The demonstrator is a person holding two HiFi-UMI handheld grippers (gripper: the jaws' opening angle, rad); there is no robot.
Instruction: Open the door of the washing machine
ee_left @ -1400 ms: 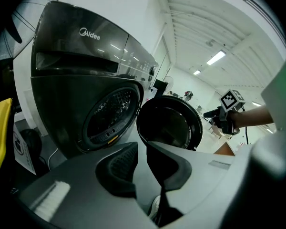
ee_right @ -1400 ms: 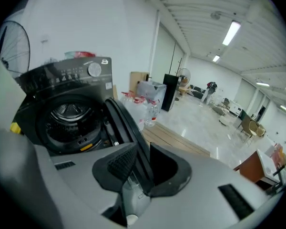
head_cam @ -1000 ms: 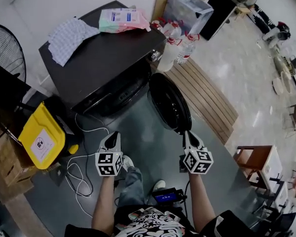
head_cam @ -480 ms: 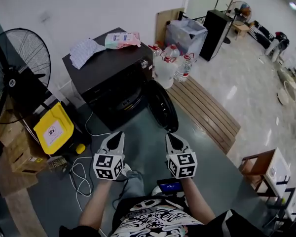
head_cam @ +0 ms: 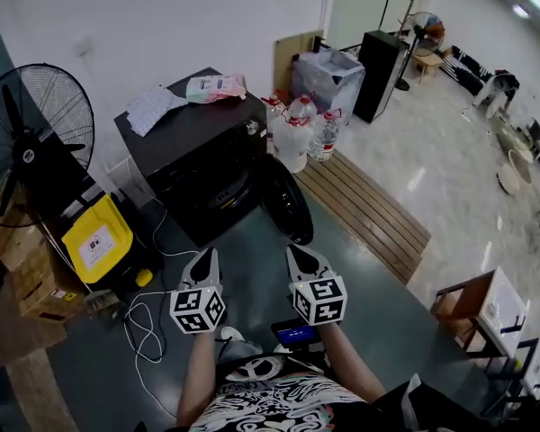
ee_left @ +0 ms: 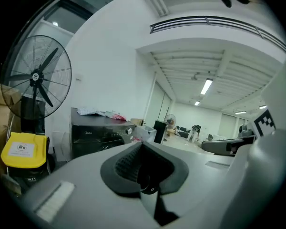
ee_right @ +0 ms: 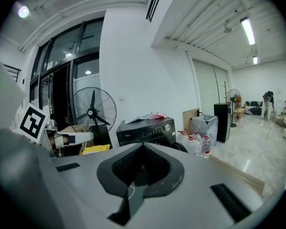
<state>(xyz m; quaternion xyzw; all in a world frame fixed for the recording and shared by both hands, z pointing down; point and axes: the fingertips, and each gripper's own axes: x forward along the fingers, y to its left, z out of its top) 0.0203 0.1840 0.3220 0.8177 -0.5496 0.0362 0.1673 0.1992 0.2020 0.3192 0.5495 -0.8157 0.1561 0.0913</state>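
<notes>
Head view: the black washing machine [head_cam: 202, 151] stands against the wall, and its round door [head_cam: 285, 201] hangs swung open to the right. The left gripper [head_cam: 205, 261] and right gripper [head_cam: 301, 259] are held side by side over the floor in front of it, apart from the door.

Left gripper view: the jaws are pressed together with nothing between them. The washing machine [ee_left: 96, 133] lies beyond, beside a fan [ee_left: 37, 75].

Right gripper view: these jaws are likewise closed and empty. The machine [ee_right: 146, 130] is ahead; the dark curve at its right is probably the door's edge.
</notes>
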